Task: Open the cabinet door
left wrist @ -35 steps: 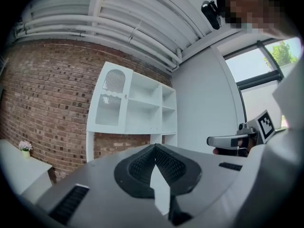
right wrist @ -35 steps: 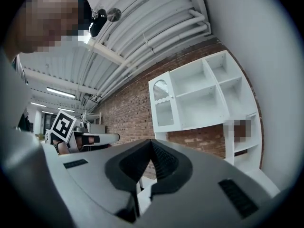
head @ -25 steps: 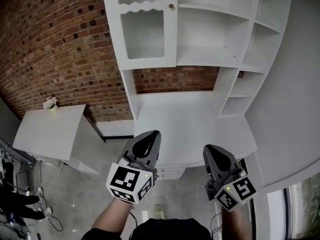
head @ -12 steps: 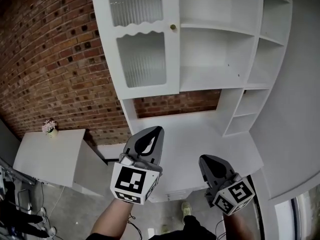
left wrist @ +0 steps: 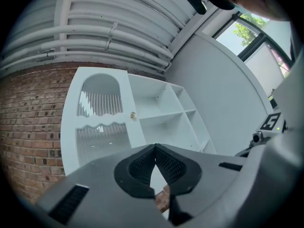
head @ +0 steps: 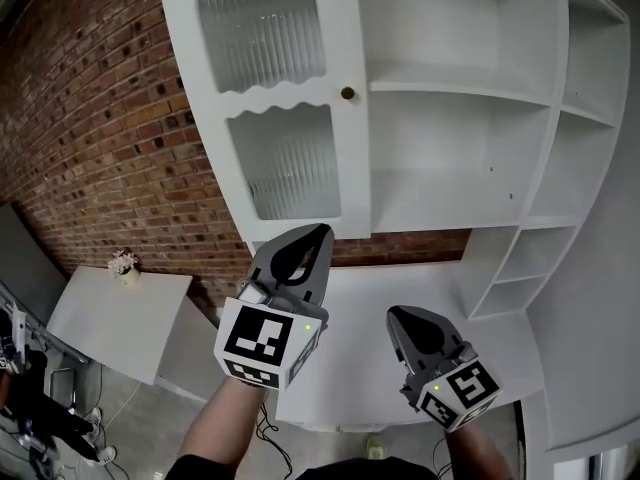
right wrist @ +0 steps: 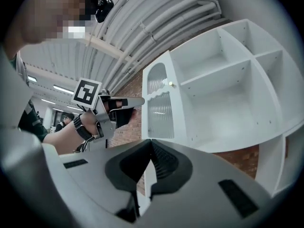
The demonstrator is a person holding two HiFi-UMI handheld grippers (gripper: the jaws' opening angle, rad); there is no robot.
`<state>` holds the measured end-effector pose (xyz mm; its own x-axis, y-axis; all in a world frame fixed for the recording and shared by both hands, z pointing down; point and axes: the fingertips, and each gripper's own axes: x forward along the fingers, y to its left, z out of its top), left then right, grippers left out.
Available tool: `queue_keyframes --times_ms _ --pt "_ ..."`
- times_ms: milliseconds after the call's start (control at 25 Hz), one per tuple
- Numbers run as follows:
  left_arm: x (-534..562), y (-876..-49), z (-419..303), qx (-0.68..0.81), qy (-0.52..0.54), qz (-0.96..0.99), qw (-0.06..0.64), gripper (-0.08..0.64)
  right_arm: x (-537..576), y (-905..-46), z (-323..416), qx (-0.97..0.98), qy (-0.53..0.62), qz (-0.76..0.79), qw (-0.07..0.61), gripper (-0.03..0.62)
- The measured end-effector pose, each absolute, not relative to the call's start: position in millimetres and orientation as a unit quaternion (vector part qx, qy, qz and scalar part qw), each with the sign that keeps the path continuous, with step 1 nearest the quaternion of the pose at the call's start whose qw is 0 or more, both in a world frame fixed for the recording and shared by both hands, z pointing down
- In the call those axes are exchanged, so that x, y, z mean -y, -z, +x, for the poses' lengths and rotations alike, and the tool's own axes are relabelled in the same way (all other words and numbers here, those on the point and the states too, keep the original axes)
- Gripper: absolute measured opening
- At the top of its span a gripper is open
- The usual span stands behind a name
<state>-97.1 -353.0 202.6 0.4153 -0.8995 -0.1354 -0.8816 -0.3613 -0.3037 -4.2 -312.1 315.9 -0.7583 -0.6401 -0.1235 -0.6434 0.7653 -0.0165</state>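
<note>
**Brick, a side table and pipes overhead**

A red brick wall [head: 90,118] fills the far left of what I see. Low on my left stands a white side table [head: 110,318]. A small pot of pink flowers [head: 124,264] sits at its far edge, by the bricks. Grey floor [head: 150,418] lies below the table, near me. A plain white wall [head: 605,308] closes off the right. White ceiling pipes [left wrist: 109,32] run overhead, and a window [left wrist: 251,42] on the right shows green leaves outside.

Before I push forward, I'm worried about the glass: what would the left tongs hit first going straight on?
Probably the white frame of the cabinet door, below the knob, just beside the lower ribbed pane. The left tongs are shut and short of it; depth is unclear.
</note>
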Motion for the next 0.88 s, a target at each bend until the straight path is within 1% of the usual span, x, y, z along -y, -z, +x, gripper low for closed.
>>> queue_keyframes --times_ms 120,440,720,880 --pt "378.7 -188.0 -94.9 -0.558 0.023 -0.811 0.176 0.006 336.9 -304.2 -5.9 -0.944 -0.027 -0.324 0.066 0.003" --pt "432.1 -130.6 -87.9 -0.585 0.042 -0.777 0.228 0.006 374.2 -291.7 -15.2 -0.960 -0.039 -0.267 0.072 0.003" --pt "464.6 -88.2 -76.7 -0.626 0.117 -0.699 0.326 0.008 397.8 -292.3 -9.4 -0.967 -0.036 -0.240 0.084 0.003" --pt "479.4 -83.5 -74.4 -0.638 0.160 -0.667 0.349 0.010 408.6 -295.5 -6.3 -0.968 -0.030 -0.233 0.085 0.003"
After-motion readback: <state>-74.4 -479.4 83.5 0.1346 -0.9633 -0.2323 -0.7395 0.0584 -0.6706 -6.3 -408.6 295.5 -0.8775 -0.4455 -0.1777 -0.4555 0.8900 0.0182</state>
